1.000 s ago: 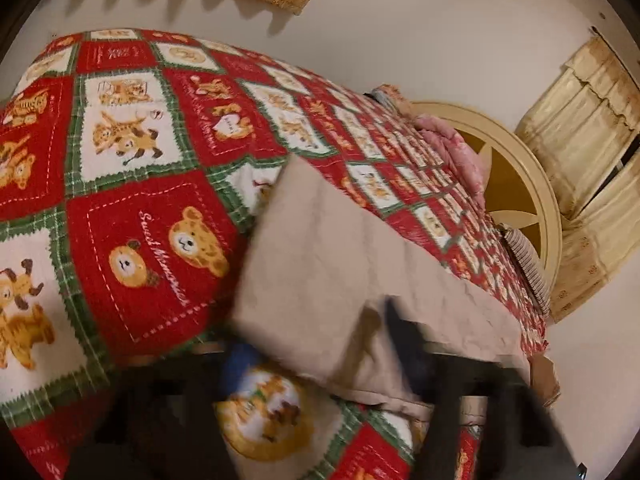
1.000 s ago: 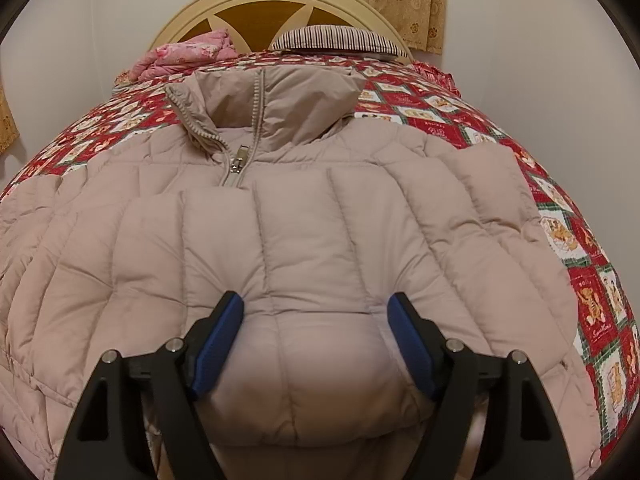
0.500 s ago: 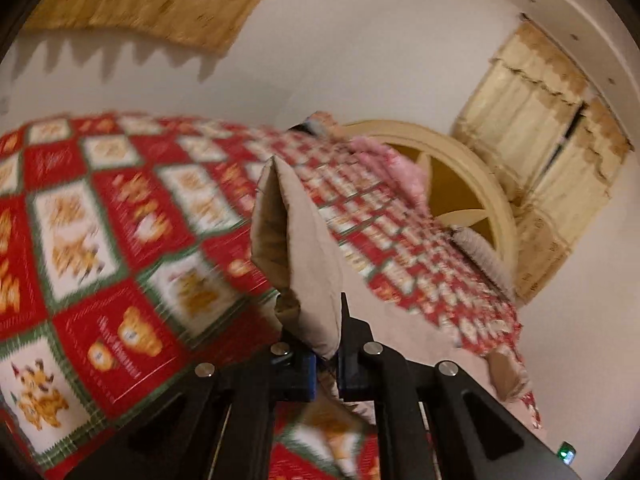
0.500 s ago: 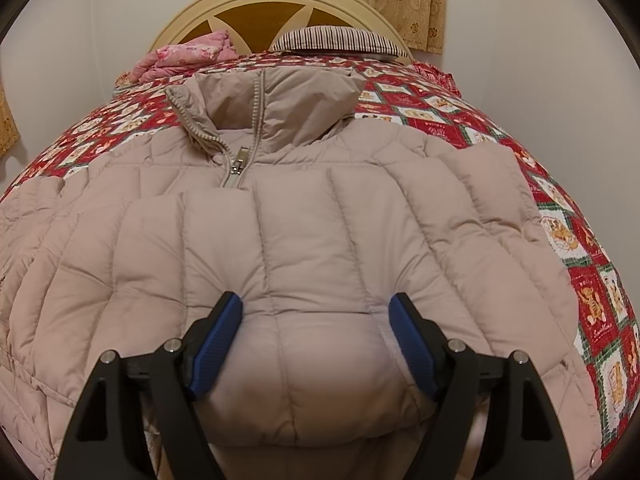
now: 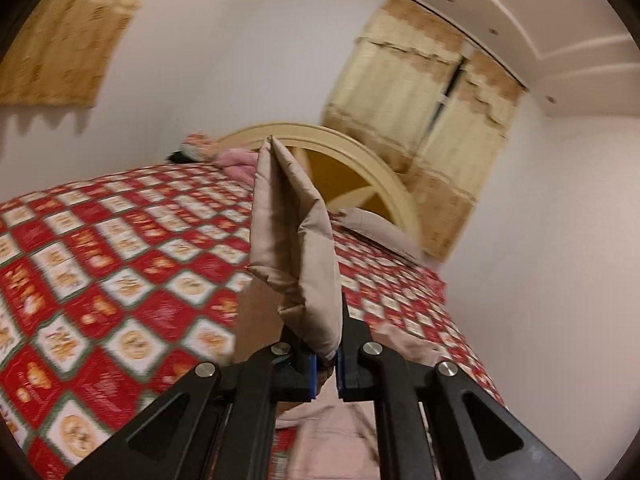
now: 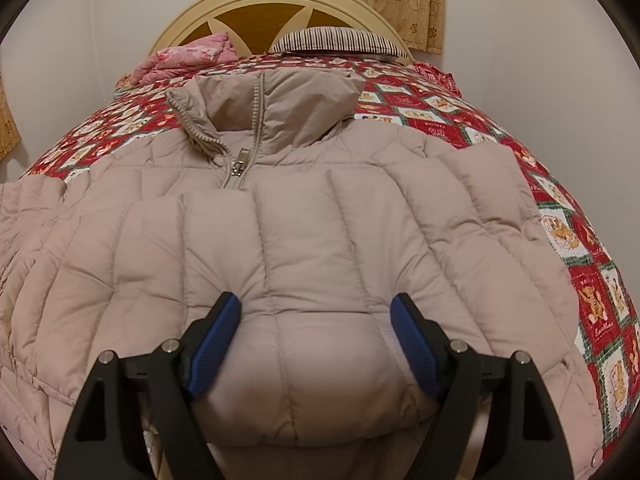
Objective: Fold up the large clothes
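The puffer jacket point(image 6: 304, 248) is spread front-up on the bed point(image 6: 592, 292), collar toward the headboard point(image 6: 256, 4), zip part closed. The left hand-held gripper point(image 5: 326, 368) is pressed together on a doubled fold of the jacket's sleeve or edge point(image 5: 292, 240), held up clear of the quilt. The right hand-held gripper point(image 6: 316, 344) is spread wide over the lower front panel; contact w/ the fabric cannot be told, and nothing is pinched. Risks, as judged: the slick, puffy shell could slip from the 2 narrow pads if tugged fast; trapped air could spring the fold back open; w/o the body pinned, the whole jacket may be dragged across. Room: plenty of quilt is free on the jacket's left side; on its right side the bed edge and wall point(image 6: 560, 80) are near, and the pink bedding point(image 6: 188, 58) and striped pillow point(image 6: 336, 38) crowd the headboard end.
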### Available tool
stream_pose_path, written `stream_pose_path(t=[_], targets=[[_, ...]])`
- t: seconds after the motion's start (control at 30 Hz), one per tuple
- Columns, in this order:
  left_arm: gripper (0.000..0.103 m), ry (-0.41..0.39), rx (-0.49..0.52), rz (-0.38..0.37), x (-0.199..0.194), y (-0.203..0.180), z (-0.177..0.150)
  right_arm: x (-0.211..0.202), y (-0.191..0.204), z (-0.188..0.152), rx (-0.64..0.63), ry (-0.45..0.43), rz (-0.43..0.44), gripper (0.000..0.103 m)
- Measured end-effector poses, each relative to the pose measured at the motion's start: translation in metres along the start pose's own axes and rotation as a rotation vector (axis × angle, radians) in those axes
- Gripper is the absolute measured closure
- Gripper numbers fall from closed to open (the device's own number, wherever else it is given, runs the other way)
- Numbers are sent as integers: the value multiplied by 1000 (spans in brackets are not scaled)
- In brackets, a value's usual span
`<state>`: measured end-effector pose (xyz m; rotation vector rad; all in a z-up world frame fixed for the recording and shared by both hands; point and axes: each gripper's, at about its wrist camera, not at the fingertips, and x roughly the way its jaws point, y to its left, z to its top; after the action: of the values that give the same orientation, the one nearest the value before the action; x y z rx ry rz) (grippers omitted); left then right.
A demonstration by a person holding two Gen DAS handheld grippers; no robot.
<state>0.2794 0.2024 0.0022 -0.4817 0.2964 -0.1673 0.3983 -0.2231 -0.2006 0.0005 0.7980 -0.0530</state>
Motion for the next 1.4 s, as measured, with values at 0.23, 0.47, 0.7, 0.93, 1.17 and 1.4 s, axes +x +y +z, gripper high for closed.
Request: stream_pose_path(t=[0.23, 0.47, 0.7, 0.93, 1.17, 1.4], targets=[[98, 55, 80, -113, 27, -64, -9, 0, 0, 0, 9, -3, 9, 21], [98, 119, 123, -199, 53, -124, -28, -1, -2, 0, 19, -6, 22, 20], [98, 211, 145, -259, 94, -167, -65, -1, -3, -1, 28, -8, 36, 19], [98, 318, 162, -277, 136, -184, -108, -1, -6, -1, 41, -8, 50, 19], [98, 393, 163, -267, 167, -194, -144, -3, -15, -2, 87, -25, 69, 19], [98, 453, 166, -256, 187, -200, -174, -5, -22, -2, 120, -36, 74, 18]])
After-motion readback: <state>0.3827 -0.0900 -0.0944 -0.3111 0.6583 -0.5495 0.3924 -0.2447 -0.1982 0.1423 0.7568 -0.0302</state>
